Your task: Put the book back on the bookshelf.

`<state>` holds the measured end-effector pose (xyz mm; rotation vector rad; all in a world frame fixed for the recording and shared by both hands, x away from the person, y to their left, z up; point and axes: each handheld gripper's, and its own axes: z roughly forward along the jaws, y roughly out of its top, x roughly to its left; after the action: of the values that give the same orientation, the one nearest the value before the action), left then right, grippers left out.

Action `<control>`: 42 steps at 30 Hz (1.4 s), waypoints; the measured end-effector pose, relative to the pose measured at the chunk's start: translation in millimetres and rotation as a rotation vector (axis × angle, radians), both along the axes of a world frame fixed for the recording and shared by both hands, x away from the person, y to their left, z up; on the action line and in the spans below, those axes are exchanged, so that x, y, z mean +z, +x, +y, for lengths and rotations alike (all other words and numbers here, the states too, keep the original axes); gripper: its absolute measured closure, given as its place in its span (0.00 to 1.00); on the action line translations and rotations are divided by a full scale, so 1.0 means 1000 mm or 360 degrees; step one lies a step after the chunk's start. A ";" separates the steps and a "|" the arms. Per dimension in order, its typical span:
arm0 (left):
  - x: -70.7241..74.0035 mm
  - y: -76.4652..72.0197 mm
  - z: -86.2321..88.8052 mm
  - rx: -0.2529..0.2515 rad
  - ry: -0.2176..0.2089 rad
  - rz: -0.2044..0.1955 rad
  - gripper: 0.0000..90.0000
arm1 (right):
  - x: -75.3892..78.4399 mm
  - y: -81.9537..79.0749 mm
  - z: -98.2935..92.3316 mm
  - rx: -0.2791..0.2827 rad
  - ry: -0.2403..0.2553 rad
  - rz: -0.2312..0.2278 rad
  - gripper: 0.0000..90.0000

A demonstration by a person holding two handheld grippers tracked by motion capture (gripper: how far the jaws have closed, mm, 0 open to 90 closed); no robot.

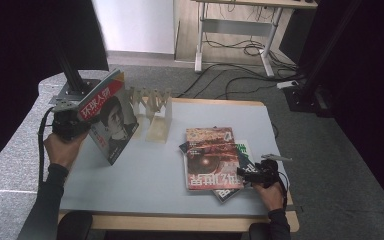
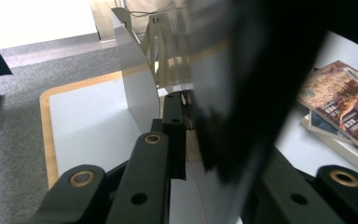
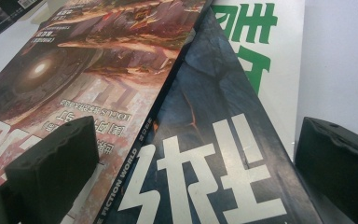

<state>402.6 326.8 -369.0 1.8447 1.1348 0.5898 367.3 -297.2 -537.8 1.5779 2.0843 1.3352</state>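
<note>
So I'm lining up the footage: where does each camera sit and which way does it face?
High view: above the person's side, looking down the table; both forearms, left gripper holding a magazine upright.
Left gripper view: along its jaws, shut on that magazine, toward the wooden rack.
Right gripper view: low over the magazine stack, open pads.
All share the stack.

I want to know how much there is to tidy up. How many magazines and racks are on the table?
Magazines: 4 – one held upright, a red-brown one on top of the pile, a dark one under it, a white one with green print lowest.
Wooden racks: 1.
Total: 5
</note>
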 end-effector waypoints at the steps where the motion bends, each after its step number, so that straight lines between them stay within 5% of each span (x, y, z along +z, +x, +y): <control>1: 0.000 0.000 0.000 0.0000 0.0000 0.0000 0.89 | 0.000 0.000 0.000 0.0000 0.0000 -0.0001 0.00; 9: 0.002 0.000 -0.005 0.0050 -0.0034 0.0026 0.96 | 0.000 0.000 0.000 0.0001 0.0002 -0.0003 0.00; 15: 0.004 0.003 -0.008 0.0123 -0.0044 -0.0028 0.96 | 0.000 0.000 0.000 0.0002 0.0003 -0.0004 0.00; 27: 0.005 0.027 -0.017 0.0235 -0.0147 -0.0065 0.97 | 0.000 0.000 0.000 0.0005 0.0005 -0.0004 0.00; 42: 0.000 0.046 -0.038 0.0300 -0.0094 -0.0130 0.96 | 0.000 0.001 -0.001 0.0011 0.0005 -0.0005 0.00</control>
<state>448.8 289.0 -369.0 1.6600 1.2664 0.7245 367.9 -297.8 -538.3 1.5701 2.0890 1.3430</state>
